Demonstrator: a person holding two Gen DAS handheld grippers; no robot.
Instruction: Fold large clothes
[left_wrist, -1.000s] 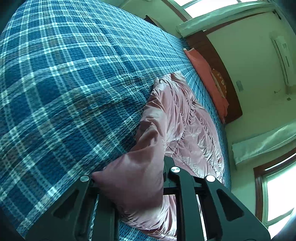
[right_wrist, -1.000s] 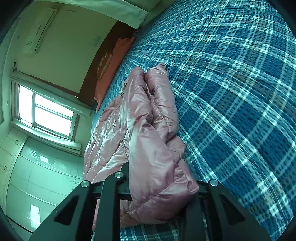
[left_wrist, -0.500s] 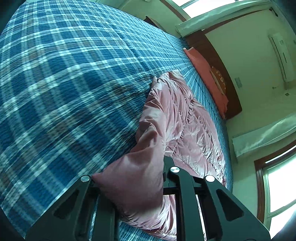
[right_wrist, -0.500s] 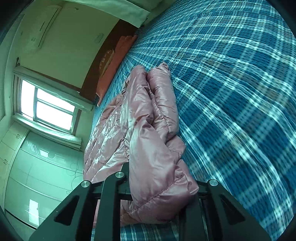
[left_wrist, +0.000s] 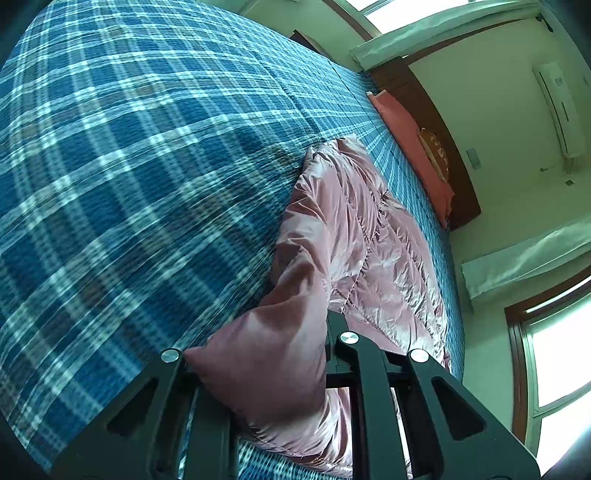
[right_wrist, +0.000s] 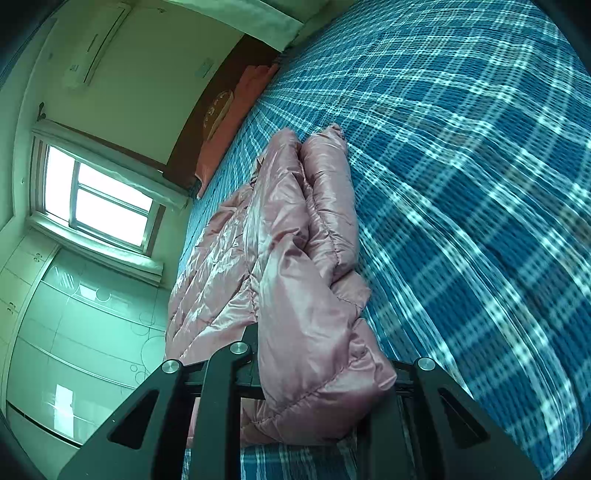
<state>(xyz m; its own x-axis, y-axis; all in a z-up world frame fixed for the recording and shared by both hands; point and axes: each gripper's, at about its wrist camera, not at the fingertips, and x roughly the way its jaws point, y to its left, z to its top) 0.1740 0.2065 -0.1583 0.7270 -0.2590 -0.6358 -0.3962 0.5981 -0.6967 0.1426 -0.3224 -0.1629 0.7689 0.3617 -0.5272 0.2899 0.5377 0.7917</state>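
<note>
A shiny pink puffer jacket (left_wrist: 369, 236) lies bunched lengthwise on the blue plaid bed cover (left_wrist: 147, 166). My left gripper (left_wrist: 273, 369) is shut on one near corner of the jacket, which bulges between the black fingers. In the right wrist view the same jacket (right_wrist: 295, 229) stretches away from me, and my right gripper (right_wrist: 314, 376) is shut on its other near corner. Both held ends are raised a little off the bed cover (right_wrist: 461, 184). The fingertips are hidden by the fabric.
An orange-red pillow (left_wrist: 410, 147) lies against the dark wooden headboard (left_wrist: 436, 122) at the far end of the bed. Windows (right_wrist: 96, 199), a wall air conditioner (left_wrist: 561, 107) and pale wardrobe doors (right_wrist: 74, 332) ring the room.
Both grippers keep their hold on the jacket. The views have shifted slightly over the bed, with motion blur in the plaid; the jacket's shape is almost unchanged.
</note>
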